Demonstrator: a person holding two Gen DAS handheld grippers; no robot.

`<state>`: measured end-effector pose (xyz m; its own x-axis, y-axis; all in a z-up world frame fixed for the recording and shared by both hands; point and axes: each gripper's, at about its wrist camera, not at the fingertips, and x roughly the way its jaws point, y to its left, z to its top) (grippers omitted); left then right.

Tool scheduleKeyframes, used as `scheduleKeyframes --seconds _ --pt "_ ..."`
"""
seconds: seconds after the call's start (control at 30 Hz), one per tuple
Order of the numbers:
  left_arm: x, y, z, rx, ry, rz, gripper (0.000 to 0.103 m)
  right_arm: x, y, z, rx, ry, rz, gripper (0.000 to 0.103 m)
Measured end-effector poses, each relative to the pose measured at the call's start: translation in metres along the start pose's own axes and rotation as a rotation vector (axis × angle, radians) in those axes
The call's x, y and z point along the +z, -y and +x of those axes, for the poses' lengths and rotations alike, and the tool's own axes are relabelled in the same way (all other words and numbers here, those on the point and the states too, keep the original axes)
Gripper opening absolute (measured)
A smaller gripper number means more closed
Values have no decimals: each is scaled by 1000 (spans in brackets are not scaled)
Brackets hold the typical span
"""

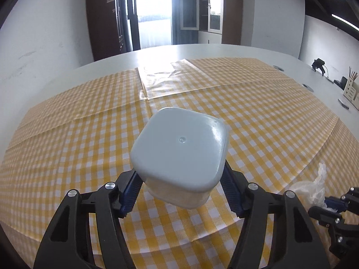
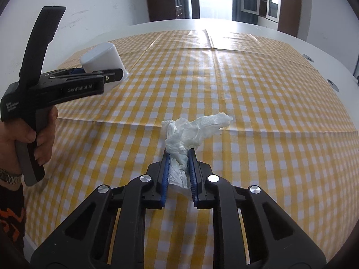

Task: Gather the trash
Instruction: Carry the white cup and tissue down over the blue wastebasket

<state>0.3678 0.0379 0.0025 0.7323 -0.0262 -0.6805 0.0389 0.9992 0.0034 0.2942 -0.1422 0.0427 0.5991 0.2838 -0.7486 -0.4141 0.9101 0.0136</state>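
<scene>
A pale grey-blue container (image 1: 179, 148) stands upside down on the yellow checked tablecloth (image 1: 258, 116). My left gripper (image 1: 179, 170) straddles it, with its blue pads (image 1: 131, 188) lying against both sides. In the right wrist view the same container (image 2: 101, 56) shows at the upper left, with the left gripper (image 2: 112, 76) alongside it, held by a person's hand (image 2: 44, 134). A crumpled white tissue (image 2: 193, 130) lies low over the cloth, and my right gripper (image 2: 179, 152) is shut on its near end. The tissue (image 1: 314, 183) and right gripper (image 1: 334, 204) also show at the lower right of the left wrist view.
The cloth covers part of a white table (image 1: 202, 49), whose near edge runs just below both grippers. A wooden utensil holder (image 1: 351, 89) and small dark items stand at the far right. Dark cabinets (image 1: 105, 18) and a bright doorway lie beyond the table.
</scene>
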Motion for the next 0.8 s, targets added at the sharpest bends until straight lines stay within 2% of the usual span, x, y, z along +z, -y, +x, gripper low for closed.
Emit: scheduleKeyframes --seconds 0.13,0.23,0.43,0.6,0.8 --pt "-4 12 -27 -4 -2 8 64 -20 -1 -24 18 27 11 14" --pt "-22 22 -64 -38 21 10 64 -35 3 -47 38 66 32 14" --pt "-79 38 -127 -99 54 -13 64 -64 -5 -71 71 102 22 14" --pt "-129 39 -152 -105 51 -61 64 -90 -24 -83 93 94 -10 14" --pt "-171 35 -182 -102 54 -106 64 -118 -51 -112 107 117 -73 14"
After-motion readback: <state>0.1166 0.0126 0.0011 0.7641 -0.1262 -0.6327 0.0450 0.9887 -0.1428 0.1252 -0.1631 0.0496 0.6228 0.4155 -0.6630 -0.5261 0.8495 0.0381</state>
